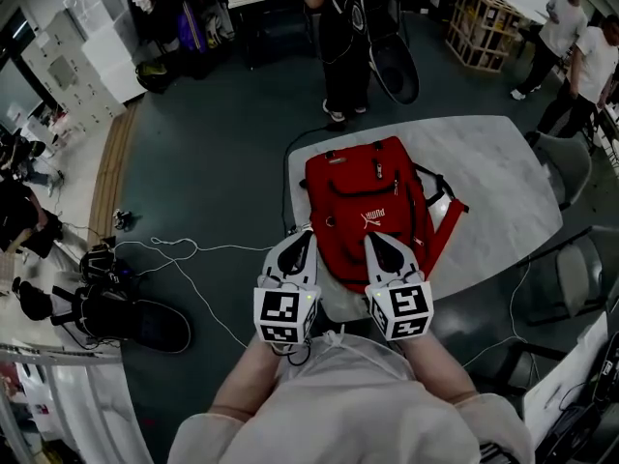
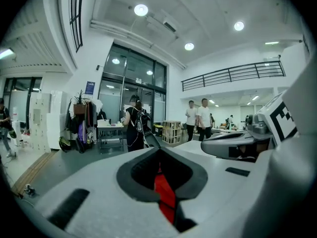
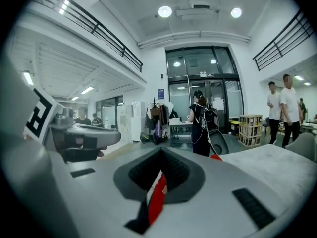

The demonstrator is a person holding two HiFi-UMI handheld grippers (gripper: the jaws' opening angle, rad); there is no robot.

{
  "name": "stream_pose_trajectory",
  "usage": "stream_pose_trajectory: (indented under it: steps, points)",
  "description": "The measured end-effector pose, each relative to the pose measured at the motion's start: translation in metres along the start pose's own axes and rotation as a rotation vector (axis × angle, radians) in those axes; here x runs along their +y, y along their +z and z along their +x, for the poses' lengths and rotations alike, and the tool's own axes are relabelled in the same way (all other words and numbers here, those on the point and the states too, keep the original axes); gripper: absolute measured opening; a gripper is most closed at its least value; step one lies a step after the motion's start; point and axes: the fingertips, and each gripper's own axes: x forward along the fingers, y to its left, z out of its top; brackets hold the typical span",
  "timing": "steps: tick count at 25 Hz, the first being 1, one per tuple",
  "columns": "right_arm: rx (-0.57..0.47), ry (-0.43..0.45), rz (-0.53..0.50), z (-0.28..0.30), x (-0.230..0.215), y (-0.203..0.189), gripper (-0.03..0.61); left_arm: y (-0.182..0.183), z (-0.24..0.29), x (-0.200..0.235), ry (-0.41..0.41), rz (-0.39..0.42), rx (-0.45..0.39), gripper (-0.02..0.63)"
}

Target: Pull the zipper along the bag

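Note:
A red backpack lies flat on the pale table, black straps trailing off its right side. My left gripper is at the bag's lower left edge and my right gripper is over its lower front panel. Both pairs of jaws stand together. In the left gripper view the left gripper shows only a strip of red fabric through the slit. The right gripper shows a red and white strip the same way. I cannot tell whether either pinches fabric or the zipper pull.
A person in black stands at the table's far end. Grey chairs line the right side. Cables and dark bags lie on the floor at left. A wooden crate stands at the back right.

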Motion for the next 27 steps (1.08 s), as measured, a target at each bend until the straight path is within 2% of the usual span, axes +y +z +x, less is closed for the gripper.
stream_pose_trajectory:
  steps: [5, 20, 27]
  points:
    - [-0.007, 0.003, 0.002, -0.004, 0.000, -0.002, 0.026, -0.001, -0.002, -0.003, 0.009, 0.013, 0.002, 0.020]
    - [0.007, 0.009, -0.011, -0.006, 0.005, -0.006, 0.026, -0.005, -0.004, -0.005, 0.013, -0.005, 0.003, 0.020]
    - [0.012, 0.020, 0.014, -0.008, 0.010, -0.005, 0.026, -0.007, -0.008, -0.003, 0.020, -0.018, 0.022, 0.020]
